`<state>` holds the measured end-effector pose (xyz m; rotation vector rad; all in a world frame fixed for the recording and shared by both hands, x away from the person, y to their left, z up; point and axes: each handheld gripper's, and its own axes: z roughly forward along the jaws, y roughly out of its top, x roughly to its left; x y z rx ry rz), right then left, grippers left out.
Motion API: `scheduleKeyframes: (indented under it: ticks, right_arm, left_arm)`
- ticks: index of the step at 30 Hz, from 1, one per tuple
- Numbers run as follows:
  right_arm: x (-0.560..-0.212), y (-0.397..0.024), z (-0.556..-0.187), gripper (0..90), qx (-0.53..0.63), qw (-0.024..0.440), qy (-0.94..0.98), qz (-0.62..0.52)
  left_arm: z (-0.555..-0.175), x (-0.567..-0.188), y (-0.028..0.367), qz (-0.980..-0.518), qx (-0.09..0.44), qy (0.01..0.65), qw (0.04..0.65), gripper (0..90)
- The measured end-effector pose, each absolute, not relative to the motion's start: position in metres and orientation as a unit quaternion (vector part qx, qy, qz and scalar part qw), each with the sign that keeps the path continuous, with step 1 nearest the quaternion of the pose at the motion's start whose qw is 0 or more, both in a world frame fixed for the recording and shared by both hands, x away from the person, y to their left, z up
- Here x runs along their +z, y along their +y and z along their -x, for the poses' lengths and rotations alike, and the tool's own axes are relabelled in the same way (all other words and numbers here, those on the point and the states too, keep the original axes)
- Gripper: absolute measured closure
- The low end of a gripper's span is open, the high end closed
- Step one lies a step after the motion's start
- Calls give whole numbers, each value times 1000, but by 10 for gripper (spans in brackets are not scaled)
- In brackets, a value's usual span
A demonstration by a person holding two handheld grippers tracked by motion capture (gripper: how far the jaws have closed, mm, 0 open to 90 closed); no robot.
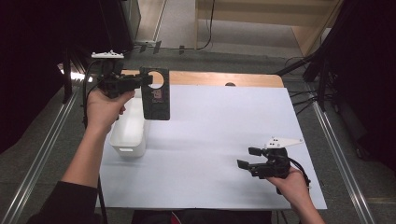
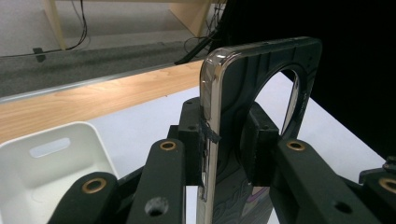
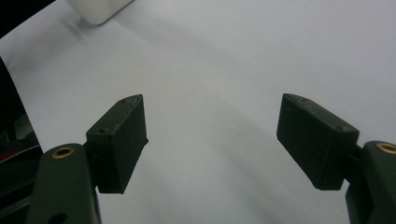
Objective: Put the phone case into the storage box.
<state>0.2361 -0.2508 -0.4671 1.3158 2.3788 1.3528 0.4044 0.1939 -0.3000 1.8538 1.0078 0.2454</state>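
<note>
A dark phone case (image 1: 156, 95) with a round camera cutout hangs in the air above the table's back left, over the far end of a white bin (image 1: 127, 135). My left gripper (image 1: 145, 80) is shut on its upper part. In the left gripper view the case (image 2: 243, 93) stands edge-on between the two pads, its clear rim toward the camera. My right gripper (image 1: 247, 157) rests low over the white table sheet (image 1: 219, 126) at the front right, open, with nothing between its fingers (image 3: 119, 140).
The white bin (image 2: 51, 163) sits on the sheet's left edge below the left hand. A wooden table edge (image 1: 224, 78) runs along the back. Dark stands and cables flank both sides of the table.
</note>
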Motion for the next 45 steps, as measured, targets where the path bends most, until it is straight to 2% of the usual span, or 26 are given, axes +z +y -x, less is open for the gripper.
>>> scheduleKeyframes:
  ticks: [27,45]
  right_arm:
    - [-468,-251,-236,235,435,55,785,-437]
    - [-468,-251,-236,235,436,55,784,-438]
  left_arm:
    - [-426,-291,233,-746,140,441,480,726]
    - [-443,-299,251,-736,160,454,476,725]
